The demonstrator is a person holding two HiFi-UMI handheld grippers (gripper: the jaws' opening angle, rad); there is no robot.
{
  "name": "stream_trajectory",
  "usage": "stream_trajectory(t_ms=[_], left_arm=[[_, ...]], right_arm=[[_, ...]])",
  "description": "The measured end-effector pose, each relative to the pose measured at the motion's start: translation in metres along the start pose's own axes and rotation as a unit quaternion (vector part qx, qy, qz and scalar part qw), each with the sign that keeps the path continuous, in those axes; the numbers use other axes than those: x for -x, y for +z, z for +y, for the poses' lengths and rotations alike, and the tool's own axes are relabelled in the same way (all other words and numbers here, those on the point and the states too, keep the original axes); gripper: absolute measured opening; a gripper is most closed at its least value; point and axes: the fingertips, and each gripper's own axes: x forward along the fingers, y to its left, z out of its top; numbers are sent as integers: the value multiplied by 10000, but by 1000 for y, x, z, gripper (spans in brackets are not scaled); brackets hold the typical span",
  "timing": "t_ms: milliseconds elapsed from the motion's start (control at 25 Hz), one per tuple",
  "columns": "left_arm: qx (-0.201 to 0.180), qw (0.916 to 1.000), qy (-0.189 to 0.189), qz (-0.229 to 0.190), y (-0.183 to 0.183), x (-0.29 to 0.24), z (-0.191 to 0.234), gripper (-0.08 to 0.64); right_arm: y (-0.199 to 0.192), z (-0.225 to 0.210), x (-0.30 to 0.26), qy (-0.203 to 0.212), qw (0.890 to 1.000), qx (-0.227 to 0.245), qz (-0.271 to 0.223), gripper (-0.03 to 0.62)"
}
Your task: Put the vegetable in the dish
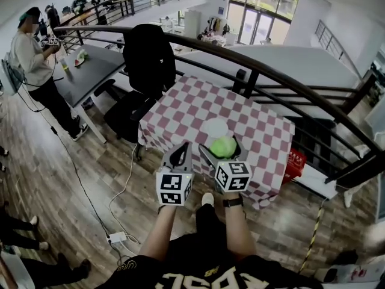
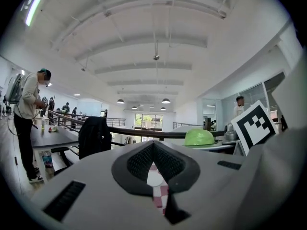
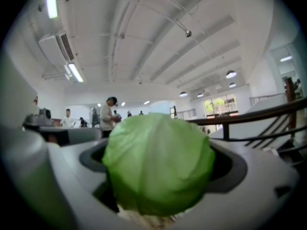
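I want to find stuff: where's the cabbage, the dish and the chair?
cabbage [image 3: 158, 164], right gripper view, its leafy front.
dish [image 1: 214, 126], head view, its white surface.
chair [image 1: 148, 56], head view, its backrest.

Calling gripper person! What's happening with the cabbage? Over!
Right gripper shut on cabbage. Left gripper shut, empty. White dish just beyond cabbage on checked table, nothing between. Over.

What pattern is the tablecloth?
Red-and-white checks on the tablecloth, clearest in the head view.
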Motion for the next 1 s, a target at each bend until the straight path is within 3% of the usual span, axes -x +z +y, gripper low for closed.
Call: stream_trajectory(t_ms=[160,480,640,1000], left_arm=[[-102,9998,138,22,4,-75,25,18],[-107,9992,365,-102,22,-221,54,18],[7,9992,364,153,-4,-265,57,18],[229,9936,-84,1105,-95,-335,73,18]], right_arm=[[16,-41,-66,54,9999,-105,-57,563],[64,-133,-171,97,9997,177,-121,563],[47,-168,-194,66,9998,150,104,563],[-32,-217,-234,-147,9946,-240,999,563]])
